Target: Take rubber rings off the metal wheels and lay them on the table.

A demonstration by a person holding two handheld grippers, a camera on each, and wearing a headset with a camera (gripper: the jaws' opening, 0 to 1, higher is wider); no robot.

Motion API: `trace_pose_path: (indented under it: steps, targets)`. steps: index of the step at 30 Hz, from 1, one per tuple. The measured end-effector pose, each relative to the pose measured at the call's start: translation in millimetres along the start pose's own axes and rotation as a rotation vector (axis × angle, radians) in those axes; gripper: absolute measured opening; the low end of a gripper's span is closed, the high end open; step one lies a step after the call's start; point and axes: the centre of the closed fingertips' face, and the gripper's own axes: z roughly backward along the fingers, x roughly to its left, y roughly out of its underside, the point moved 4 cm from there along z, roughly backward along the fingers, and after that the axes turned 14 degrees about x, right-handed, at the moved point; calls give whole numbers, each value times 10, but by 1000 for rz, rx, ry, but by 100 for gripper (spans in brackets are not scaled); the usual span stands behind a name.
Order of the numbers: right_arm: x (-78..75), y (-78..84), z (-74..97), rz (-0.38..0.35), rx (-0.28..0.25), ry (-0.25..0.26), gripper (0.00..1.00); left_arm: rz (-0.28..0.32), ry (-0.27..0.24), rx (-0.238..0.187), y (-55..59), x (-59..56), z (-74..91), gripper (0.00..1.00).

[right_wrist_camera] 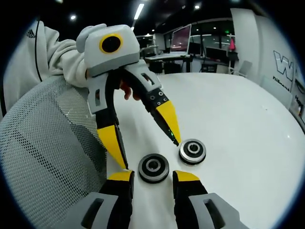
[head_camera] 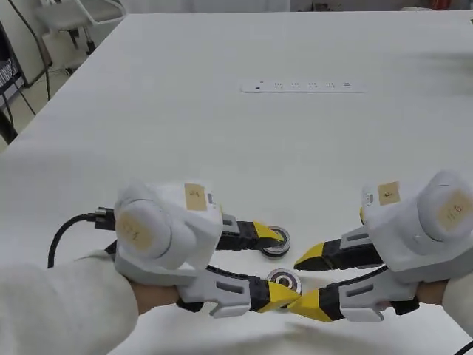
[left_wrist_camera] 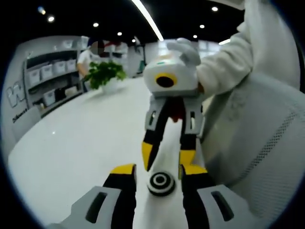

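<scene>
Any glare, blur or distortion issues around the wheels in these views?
Head view: flat bright light, white table nearly blown out, shadows faint. Left gripper view: heavy fisheye, soft overall, near wheel readable. Right gripper view: fisheye too, but sharper; near wheel and far wheel crisp.

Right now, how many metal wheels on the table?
2. The near wheel lies between the fingers of both the left gripper and the right gripper; the far wheel lies just beyond it on the table. None looks hidden.
</scene>
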Motion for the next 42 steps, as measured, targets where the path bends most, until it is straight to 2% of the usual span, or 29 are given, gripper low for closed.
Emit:
trace_pose_path:
  steps: [5,10,15,17,19,21,23,27,34,35,36,37,38,42]
  targets:
    - [32,35,-43,7,18,-11,29,8,6,31,122,13,-77,32]
    - [10,31,-31,9,11,-3,26,27,-4,14,123,47,-82,20]
    - [0,57,-42,2,20,1,24,9,11,42,176,5,-135,17]
    - [4,65,-49,5,26,3,24,7,20,57,206,-14,-155,16]
    - [2,68,-50,7,28,6,24,21,16,35,192,0,-155,16]
    - [-5,60,-46,-5,17,4,23,44,18,41,218,9,-162,17]
    - [-14,60,-43,-8,14,7,22,34,17,21,217,5,-161,17]
    - [-15,66,-45,-8,12,7,21,-7,3,27,203,-7,-165,15]
    - [-13,72,-37,17,20,11,19,-19,-2,28,204,-17,-161,15]
    - [-17,117,-37,33,55,18,15,-20,-3,28,205,-20,-161,15]
    - [-46,131,-29,58,63,41,11,-20,-4,30,207,-19,-159,15]
    - [-28,117,-26,26,45,22,10,-24,-5,30,208,-22,-157,15]
    - [-25,120,-29,13,49,18,9,-24,-5,30,207,-19,-156,15]
    - [-21,110,-30,51,62,35,8,-26,-6,30,208,-20,-155,15]
